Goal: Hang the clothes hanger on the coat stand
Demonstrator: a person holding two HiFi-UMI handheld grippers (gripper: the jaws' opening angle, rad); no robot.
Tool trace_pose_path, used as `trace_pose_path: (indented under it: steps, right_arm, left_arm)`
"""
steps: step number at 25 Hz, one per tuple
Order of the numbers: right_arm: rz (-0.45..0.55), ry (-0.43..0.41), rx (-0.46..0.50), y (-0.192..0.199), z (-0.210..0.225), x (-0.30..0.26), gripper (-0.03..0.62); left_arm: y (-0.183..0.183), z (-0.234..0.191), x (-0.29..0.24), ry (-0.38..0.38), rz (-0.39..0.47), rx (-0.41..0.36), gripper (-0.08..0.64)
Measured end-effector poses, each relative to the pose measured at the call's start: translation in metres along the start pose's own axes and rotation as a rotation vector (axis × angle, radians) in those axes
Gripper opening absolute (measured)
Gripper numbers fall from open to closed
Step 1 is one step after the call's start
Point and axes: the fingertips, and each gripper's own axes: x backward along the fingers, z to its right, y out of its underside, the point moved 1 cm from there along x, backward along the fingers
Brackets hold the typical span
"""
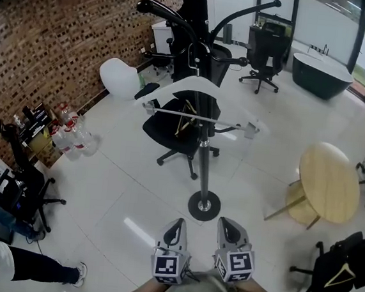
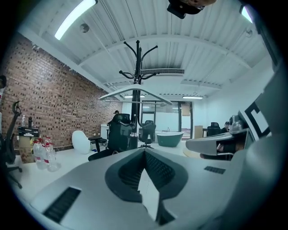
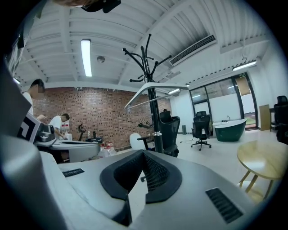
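The black coat stand [image 1: 202,152] rises from a round base on the white floor ahead of me. A white clothes hanger [image 1: 194,87] with a metal bar hangs by its hook from one of the stand's arms. The hanger [image 2: 135,93] and the stand [image 2: 137,76] show far off in the left gripper view. In the right gripper view the hanger [image 3: 155,89] and the stand [image 3: 150,94] are likewise distant. My left gripper [image 1: 176,227] and right gripper [image 1: 229,226] are side by side low in front of me, well short of the base. Both are shut and hold nothing.
A black office chair [image 1: 182,134] stands right behind the stand. A round wooden table [image 1: 328,182] is at the right, and a white chair [image 1: 120,76] and water bottles [image 1: 73,138] at the left by the brick wall. A dark bathtub [image 1: 321,75] sits far back.
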Motion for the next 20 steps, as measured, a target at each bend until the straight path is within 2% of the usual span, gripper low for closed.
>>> trace_pose_path:
  steps: [5,20]
  right_arm:
    - [-0.022,-0.034,0.01,0.0092,-0.0059,-0.0007,-0.011]
    - [-0.016,-0.039,0.007,0.0116,-0.0056,0.0007,-0.011]
  left_arm:
    - [0.0064,0.0024,-0.0004,0.001,-0.009,0.0,0.009]
    - [0.0059,0.0024,0.0071,-0.015,-0.009,0.001,0.009]
